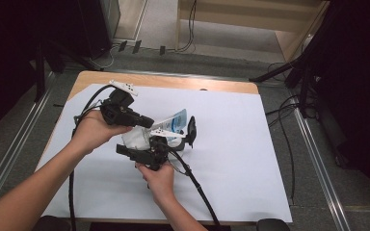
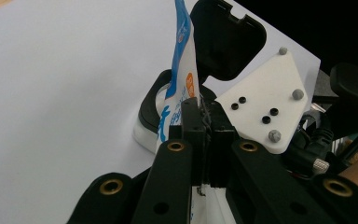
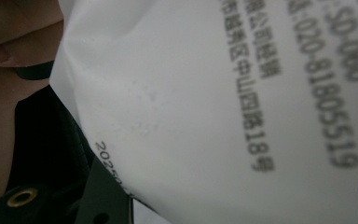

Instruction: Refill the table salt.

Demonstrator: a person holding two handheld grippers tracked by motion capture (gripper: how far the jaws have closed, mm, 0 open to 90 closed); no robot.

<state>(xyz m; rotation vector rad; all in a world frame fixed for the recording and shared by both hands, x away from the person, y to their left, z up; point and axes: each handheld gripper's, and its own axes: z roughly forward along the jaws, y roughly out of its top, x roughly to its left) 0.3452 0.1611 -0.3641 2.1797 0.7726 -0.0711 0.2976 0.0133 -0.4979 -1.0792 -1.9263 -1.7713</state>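
Where the two grippers meet over the middle of the white sheet (image 1: 231, 144) that covers the wooden table (image 1: 159, 80), a white pouch with blue print (image 1: 171, 122) is held between them, clear of the sheet and nearer the far edge than the near one. The left gripper (image 1: 144, 121) is held in the left hand (image 1: 94, 129) and reaches in from the left side; in the left gripper view its jaws are seen pressed together on the lower edge of the pouch (image 2: 182, 79), which stands up from them on edge, blue and white with an orange patch. The right gripper (image 1: 147, 153) is held from below by the right hand (image 1: 160, 180), just nearer the near edge than the left one, and its white marker plate (image 2: 265, 105) lies just beside the left jaws. How far the right jaws stand apart cannot be told, as the pouch's white printed face (image 3: 242, 107) is pressed close against that camera. A black hinged case (image 1: 191, 131) stands open on the sheet just right of the pouch, its lid (image 2: 228, 39) raised. Black cables (image 1: 200, 190) trail from both grippers toward the near edge.
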